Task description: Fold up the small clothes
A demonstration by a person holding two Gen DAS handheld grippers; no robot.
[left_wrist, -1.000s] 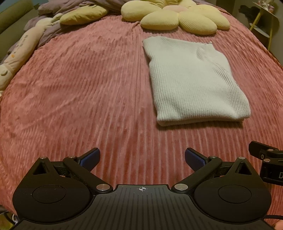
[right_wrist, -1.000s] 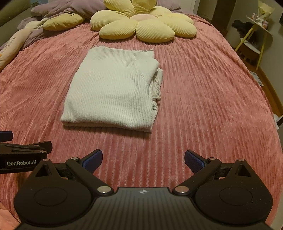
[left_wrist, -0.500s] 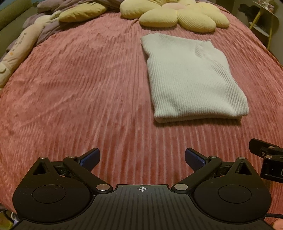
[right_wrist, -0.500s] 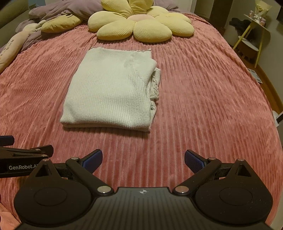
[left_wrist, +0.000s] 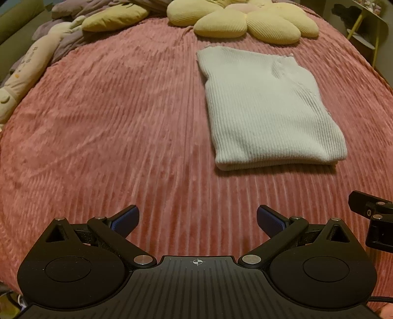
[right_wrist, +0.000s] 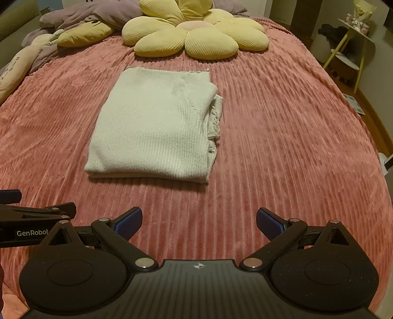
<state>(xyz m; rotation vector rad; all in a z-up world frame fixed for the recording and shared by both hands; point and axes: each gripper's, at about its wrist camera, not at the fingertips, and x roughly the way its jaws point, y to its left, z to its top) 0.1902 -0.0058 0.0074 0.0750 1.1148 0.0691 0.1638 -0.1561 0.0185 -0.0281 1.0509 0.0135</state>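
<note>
Folded white ribbed garment (left_wrist: 270, 110) flat on pink ribbed bedspread (left_wrist: 110, 122), lying as a compact rectangle with its thick folded edge nearest the cameras. Seen from the right wrist, same garment (right_wrist: 152, 127) left of centre, with layered loose edges bunched along its right side. Yellow flower-shaped cushion (right_wrist: 194, 36) beyond the garment at the head of the bed, near it but apart; also visible from the left wrist (left_wrist: 245, 22). Second yellow cushion (right_wrist: 83, 36) and crumpled purple bedding (right_wrist: 81, 14) at far left. Long cream plush toy (left_wrist: 27, 66) along the left edge of the bed. Yellow-legged side table (right_wrist: 353, 44) on the floor at far right.

Left gripper (left_wrist: 197, 219) low over the near part of the bedspread, blue-padded fingers (left_wrist: 125, 218) spread wide, nothing between them; garment well ahead and to the right, not touched. Right gripper (right_wrist: 199, 220) likewise low over the near bedspread, blue fingers (right_wrist: 270, 222) spread wide and empty; garment ahead and slightly left, apart from both fingers. Left gripper visible at the left edge of the right wrist view, side by side with the right one.
</note>
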